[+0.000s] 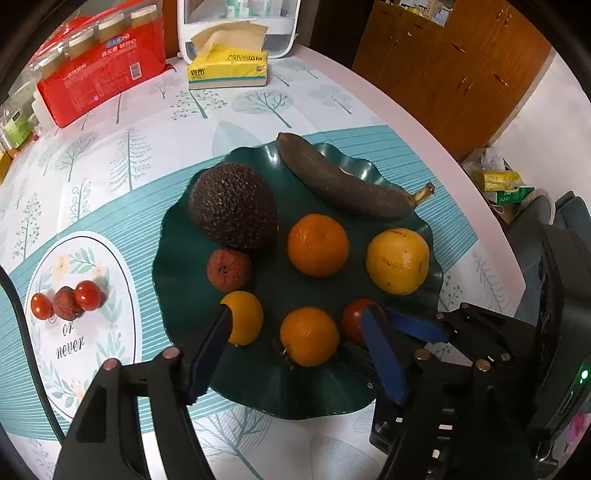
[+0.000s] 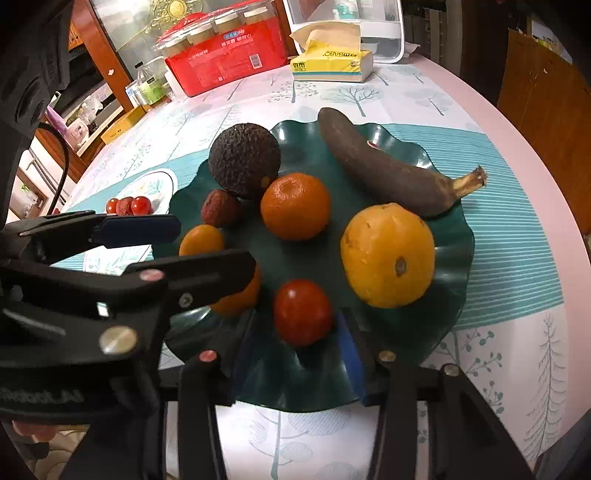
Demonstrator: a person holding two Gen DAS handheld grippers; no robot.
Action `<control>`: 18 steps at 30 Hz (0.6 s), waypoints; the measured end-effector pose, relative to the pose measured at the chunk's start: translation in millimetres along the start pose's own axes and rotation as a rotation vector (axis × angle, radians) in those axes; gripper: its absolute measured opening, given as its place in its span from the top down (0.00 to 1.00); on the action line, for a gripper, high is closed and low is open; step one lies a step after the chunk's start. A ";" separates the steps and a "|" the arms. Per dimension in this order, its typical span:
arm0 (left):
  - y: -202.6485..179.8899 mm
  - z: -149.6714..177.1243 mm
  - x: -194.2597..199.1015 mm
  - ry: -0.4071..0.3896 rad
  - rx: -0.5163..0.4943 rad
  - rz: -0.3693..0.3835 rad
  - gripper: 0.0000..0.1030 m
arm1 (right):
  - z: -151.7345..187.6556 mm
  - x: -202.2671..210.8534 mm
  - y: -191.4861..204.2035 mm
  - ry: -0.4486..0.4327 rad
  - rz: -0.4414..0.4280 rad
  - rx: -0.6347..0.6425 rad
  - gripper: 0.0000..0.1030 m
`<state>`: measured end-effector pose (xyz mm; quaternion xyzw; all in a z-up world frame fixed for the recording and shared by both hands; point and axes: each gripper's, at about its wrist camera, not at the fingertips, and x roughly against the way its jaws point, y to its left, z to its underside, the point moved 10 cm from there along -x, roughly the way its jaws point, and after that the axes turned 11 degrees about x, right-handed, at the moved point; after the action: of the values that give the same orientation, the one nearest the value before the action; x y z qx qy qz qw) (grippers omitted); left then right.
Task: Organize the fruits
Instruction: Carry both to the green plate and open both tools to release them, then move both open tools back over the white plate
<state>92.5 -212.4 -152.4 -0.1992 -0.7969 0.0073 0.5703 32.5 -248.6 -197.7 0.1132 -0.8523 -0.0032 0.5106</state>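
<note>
A dark green wavy plate [image 1: 207,218] [image 2: 454,236] holds an avocado [image 1: 232,206], a blackened banana [image 1: 343,181], two oranges [image 1: 317,245] [image 1: 309,336], a yellow fruit [image 1: 398,260], a small yellow-orange fruit [image 1: 244,317], a wrinkled red date [image 1: 229,268] and a cherry tomato [image 2: 303,312]. My left gripper [image 1: 299,332] is open with its fingers on either side of the near orange. My right gripper [image 2: 295,350] is open around the cherry tomato, its blue pads [image 2: 351,354] beside it. Two cherry tomatoes [image 1: 88,295] and a date [image 1: 65,303] lie on the tablecloth at left.
A yellow tissue box [image 1: 227,66], a red package of jars [image 1: 99,74] and a white container [image 1: 236,22] stand at the table's far side. The round table's edge [image 1: 461,177] curves along the right, with a wooden cabinet [image 1: 454,62] beyond.
</note>
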 end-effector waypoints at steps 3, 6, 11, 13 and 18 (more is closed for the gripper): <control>2.9 0.4 3.1 -0.007 0.005 -0.003 0.27 | -1.6 1.9 -0.1 -0.005 -0.008 -0.009 0.55; 6.7 3.3 4.3 -0.001 0.013 -0.004 0.27 | -3.0 2.9 0.3 -0.006 -0.009 -0.011 0.55; 12.6 10.0 5.7 0.013 0.026 -0.018 0.26 | -3.4 3.1 1.8 -0.003 -0.008 -0.025 0.55; 13.9 11.7 8.2 0.007 0.026 -0.024 0.26 | -2.2 3.4 1.8 0.001 -0.002 -0.027 0.55; 16.4 16.0 18.8 -0.020 0.015 -0.039 0.19 | 0.1 7.3 3.5 0.000 0.013 -0.029 0.55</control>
<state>77.8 -187.7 -144.9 -0.1791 -0.8062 0.0041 0.5638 28.5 -246.6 -191.0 0.1004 -0.8528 -0.0125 0.5123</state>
